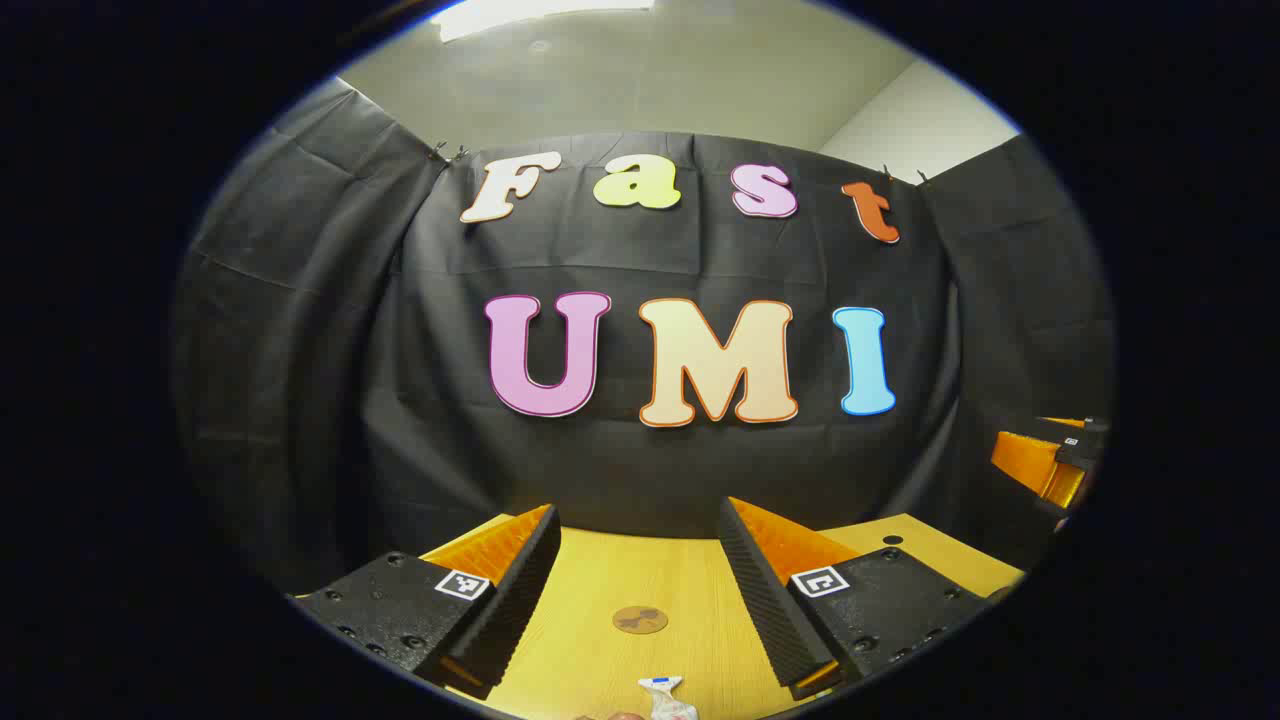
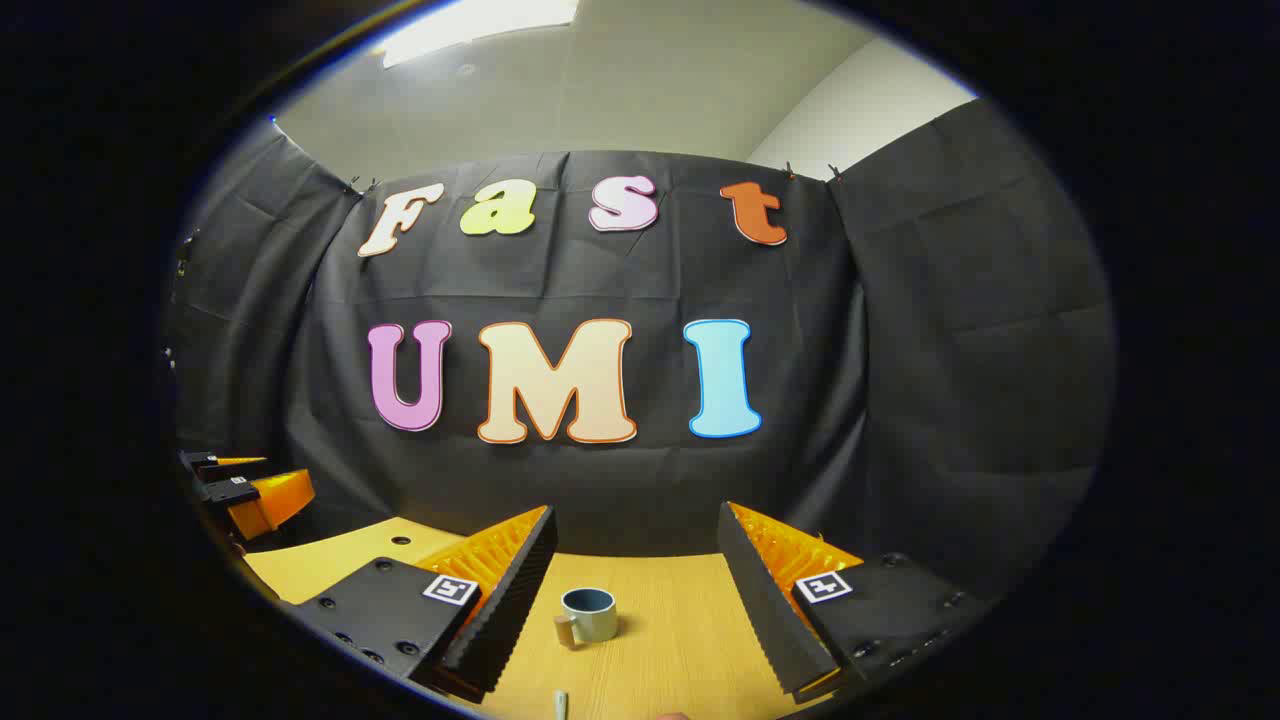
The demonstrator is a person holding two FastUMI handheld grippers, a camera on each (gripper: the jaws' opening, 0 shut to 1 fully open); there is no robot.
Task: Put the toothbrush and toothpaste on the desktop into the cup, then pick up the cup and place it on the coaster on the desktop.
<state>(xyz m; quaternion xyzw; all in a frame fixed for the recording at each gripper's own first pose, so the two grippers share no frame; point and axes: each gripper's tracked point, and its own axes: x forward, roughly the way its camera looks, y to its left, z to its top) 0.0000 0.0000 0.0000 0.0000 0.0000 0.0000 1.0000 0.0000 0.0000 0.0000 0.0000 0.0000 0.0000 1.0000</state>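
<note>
Wooden desktop (image 2: 690,640) bears cup (image 2: 588,615), coaster (image 1: 640,620), toothpaste (image 1: 668,698).

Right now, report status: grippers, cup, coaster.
Both hand-held grippers open, empty, above the wooden desktop. Grey-blue ceramic cup upright, empty. Round brown coaster bare. Nothing blocking.

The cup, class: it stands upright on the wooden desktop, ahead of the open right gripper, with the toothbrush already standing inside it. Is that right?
Not quite. The right gripper view shows the cup upright on the desktop, ahead of the open right gripper, but nothing stands inside it.
</note>
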